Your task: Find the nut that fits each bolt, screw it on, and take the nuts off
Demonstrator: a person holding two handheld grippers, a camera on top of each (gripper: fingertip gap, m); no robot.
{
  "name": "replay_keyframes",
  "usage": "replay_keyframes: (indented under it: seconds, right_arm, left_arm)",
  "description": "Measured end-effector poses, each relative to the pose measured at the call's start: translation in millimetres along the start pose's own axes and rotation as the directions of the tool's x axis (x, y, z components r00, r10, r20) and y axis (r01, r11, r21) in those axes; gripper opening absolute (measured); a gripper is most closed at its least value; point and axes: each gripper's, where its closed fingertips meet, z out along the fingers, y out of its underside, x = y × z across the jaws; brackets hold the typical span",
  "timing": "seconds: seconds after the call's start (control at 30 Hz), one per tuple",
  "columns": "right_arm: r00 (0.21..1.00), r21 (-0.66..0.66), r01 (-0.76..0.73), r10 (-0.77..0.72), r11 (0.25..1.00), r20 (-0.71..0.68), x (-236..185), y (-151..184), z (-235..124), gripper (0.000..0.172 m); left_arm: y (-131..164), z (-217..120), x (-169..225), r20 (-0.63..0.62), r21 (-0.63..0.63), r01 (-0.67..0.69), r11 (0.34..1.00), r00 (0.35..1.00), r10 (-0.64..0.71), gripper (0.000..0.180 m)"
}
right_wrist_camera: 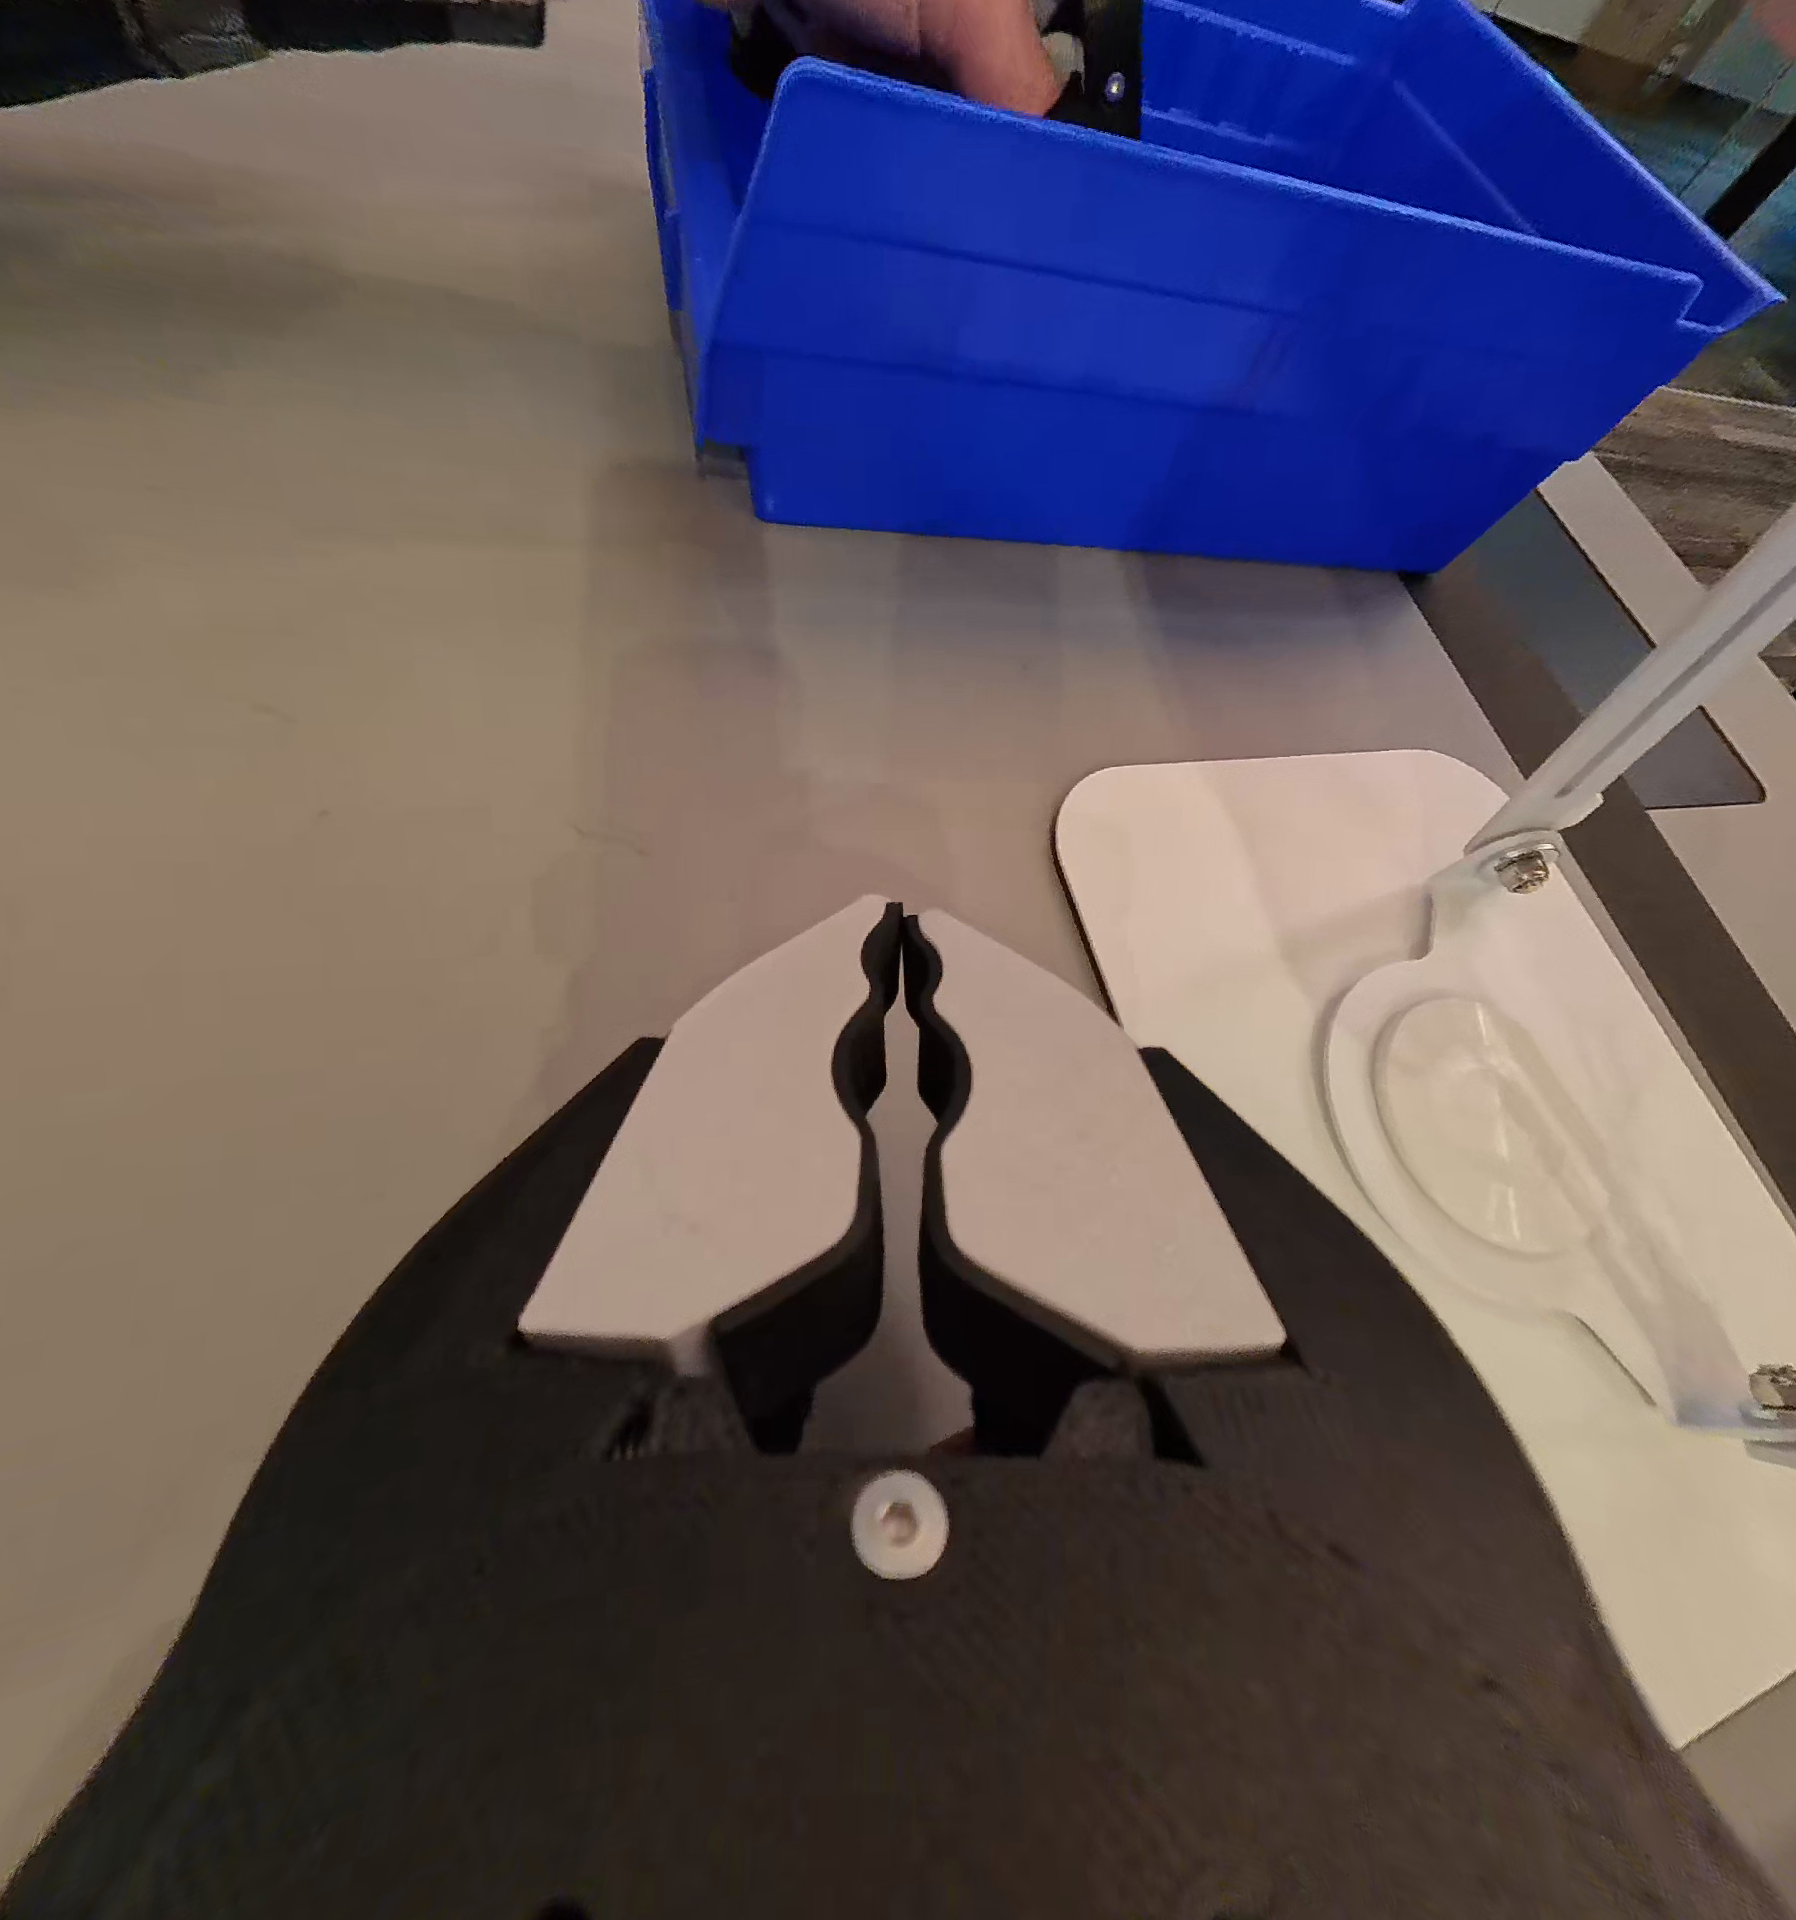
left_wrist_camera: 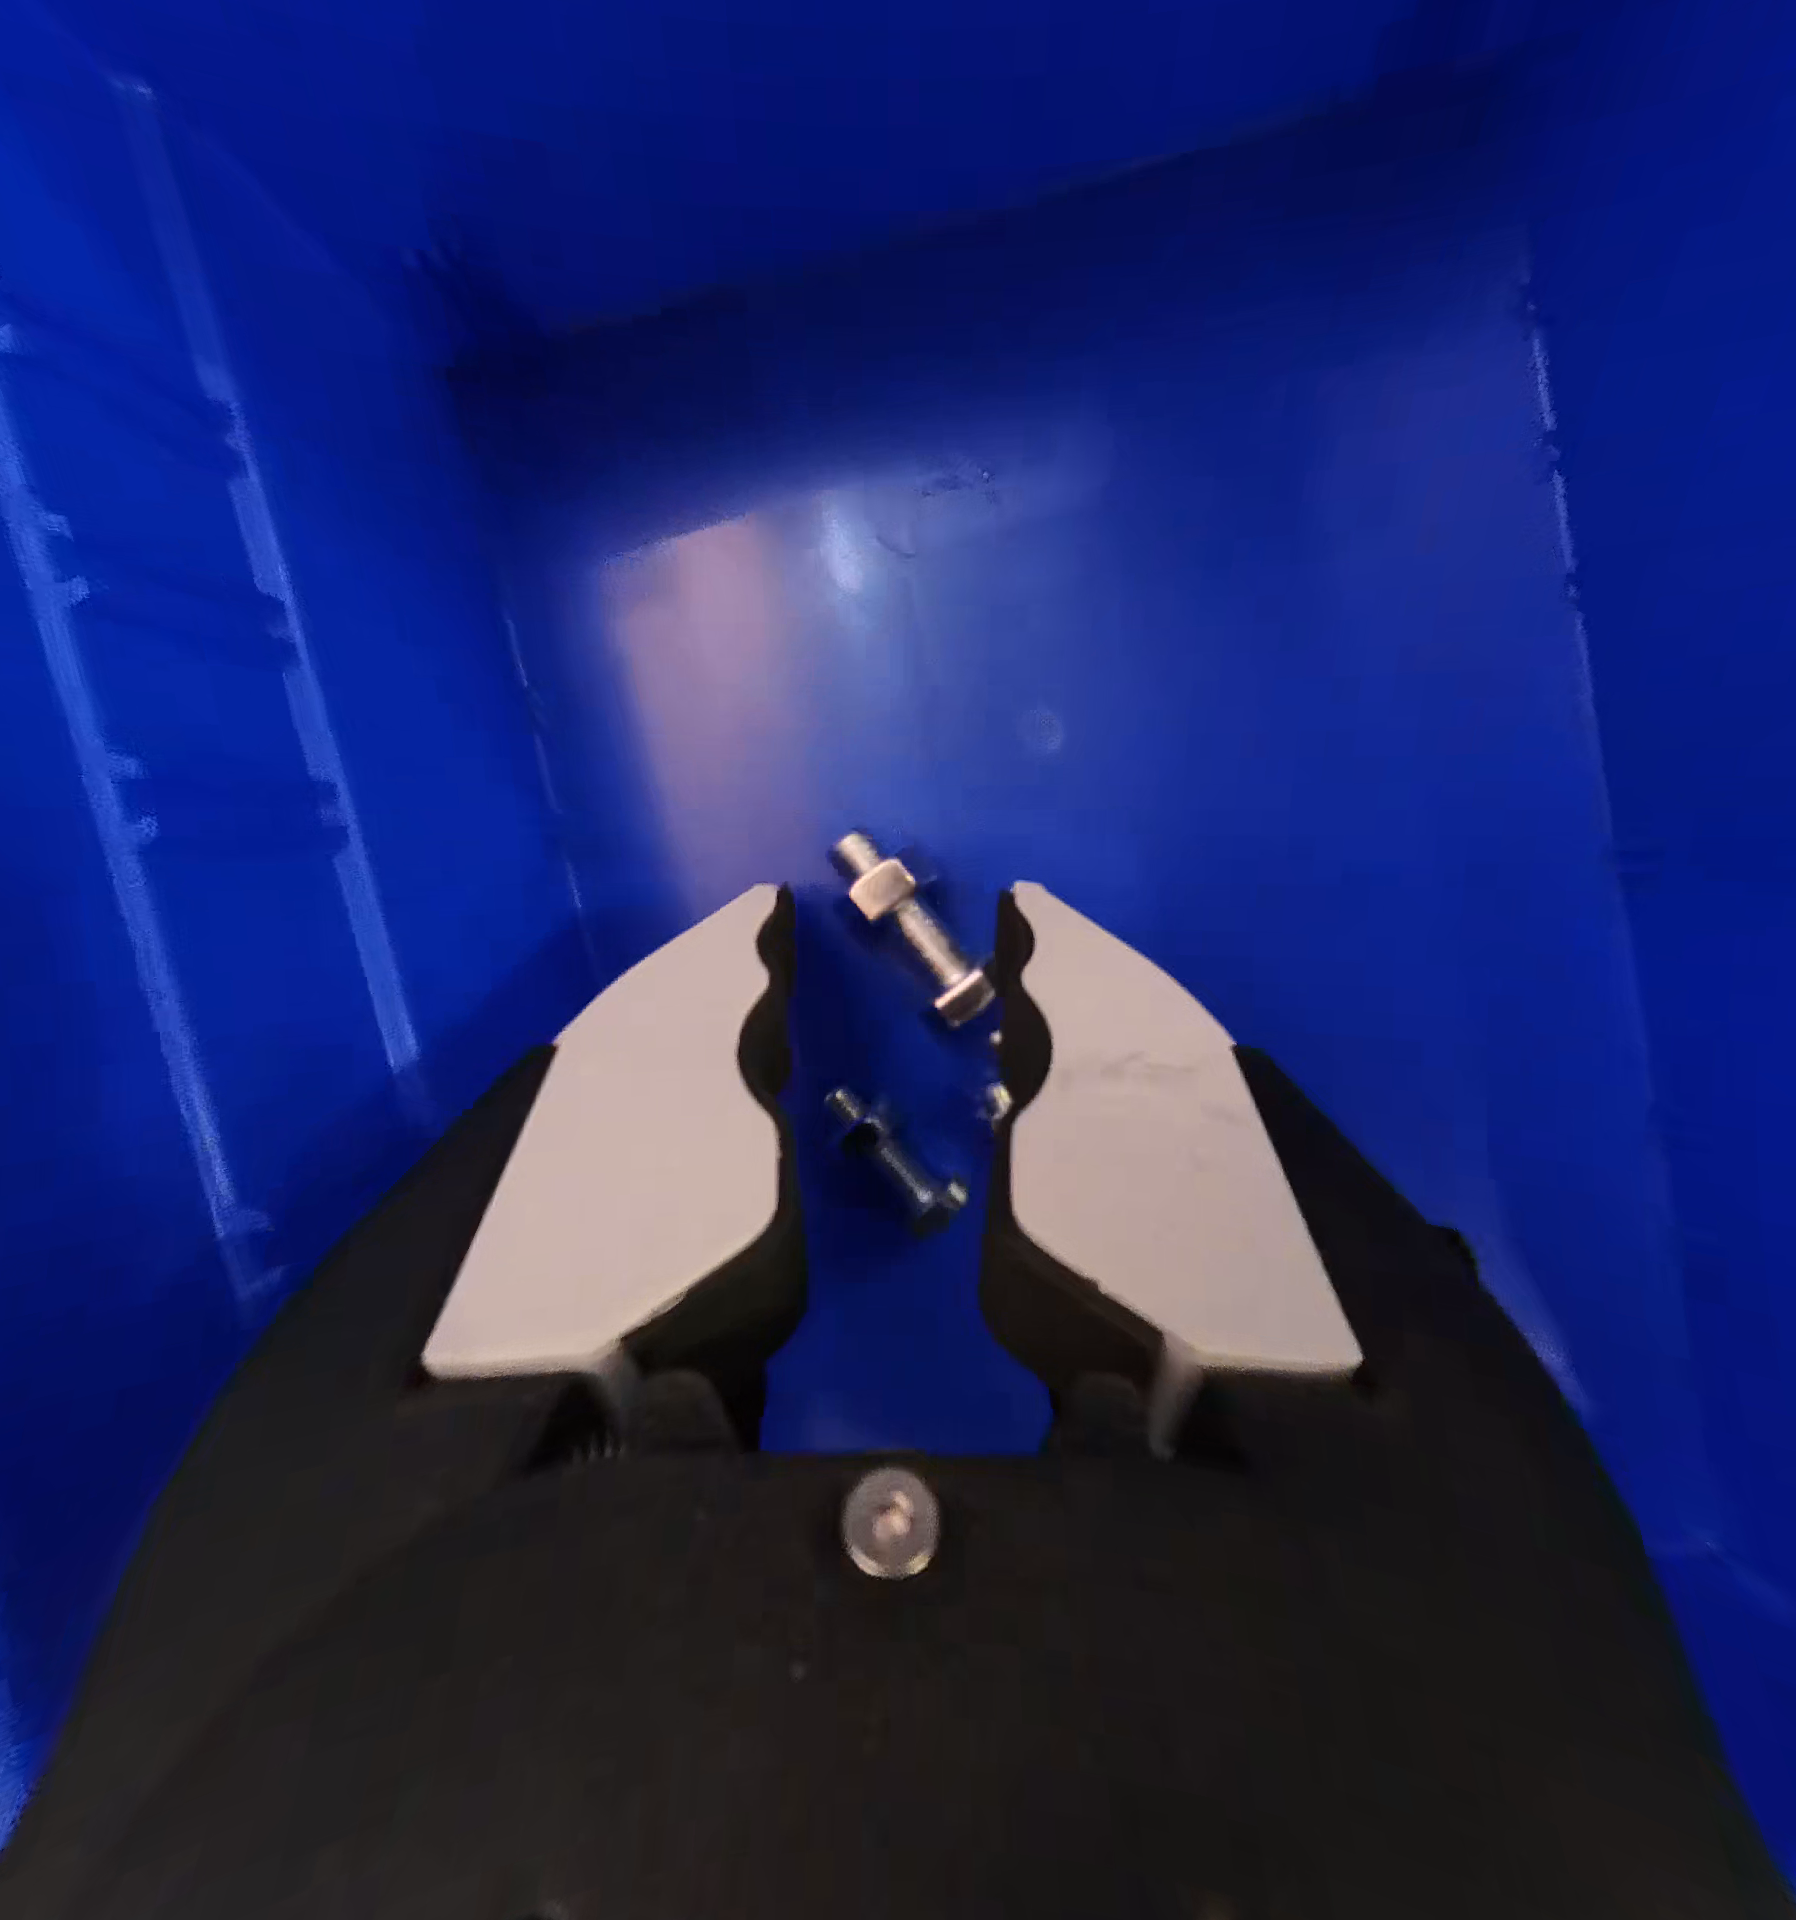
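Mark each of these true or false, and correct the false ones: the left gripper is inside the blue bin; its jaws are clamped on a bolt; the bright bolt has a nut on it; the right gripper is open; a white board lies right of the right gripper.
1. The left gripper is inside the blue bin: true.
2. Its jaws are clamped on a bolt: false; they stand apart, gripping nothing.
3. The bright bolt carries a nut: true.
4. The right gripper is open: false; its fingertips meet.
5. A white board lies to its right: true.
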Motion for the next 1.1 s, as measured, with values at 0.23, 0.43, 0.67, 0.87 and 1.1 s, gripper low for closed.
replay_keyframes:
  seconds: [0.23, 0.43, 0.67, 0.87, 1.1]
  right_arm:
    - [1.0, 0.001, -0.016, 0.016, 1.0, 0.01, 1.0, 1.4, 0.4, 0.0]
    - [1.0, 0.007, -0.025, 0.025, 1.0, 0.012, 2.3, 1.7, 0.2, 0.0]
    - [0.999, 0.025, -0.038, 0.038, 0.999, 0.014, 3.4, -0.3, -0.8, 0.0]
    - [0.998, 0.122, -0.052, 0.046, 0.991, 0.049, -3.8, -17.9, -5.7, 0.005]
    - [0.971, 0.306, -0.183, 0.122, 0.934, 0.206, -43.1, -63.7, -3.0, 0.023]
  left_arm:
    - [-4.8, 5.8, 0.0, -0.04, 0.002, 0.019, 1.0, 0.999, -0.019, 0.018]
    - [-9.2, -2.4, 2.3, -0.014, 0.065, -0.043, 0.997, 0.999, 0.044, 0.018]
    - [-37.4, -79.1, 22.0, -0.059, 0.399, -0.047, 0.916, 0.995, 0.077, 0.018]
    - [-30.8, -161.2, 88.2, -0.316, 0.661, 0.033, 0.75, 0.919, 0.238, 0.018]
    - [21.5, -204.7, 202.5, -0.576, 0.717, 0.117, 0.687, 0.655, 0.489, 0.018]
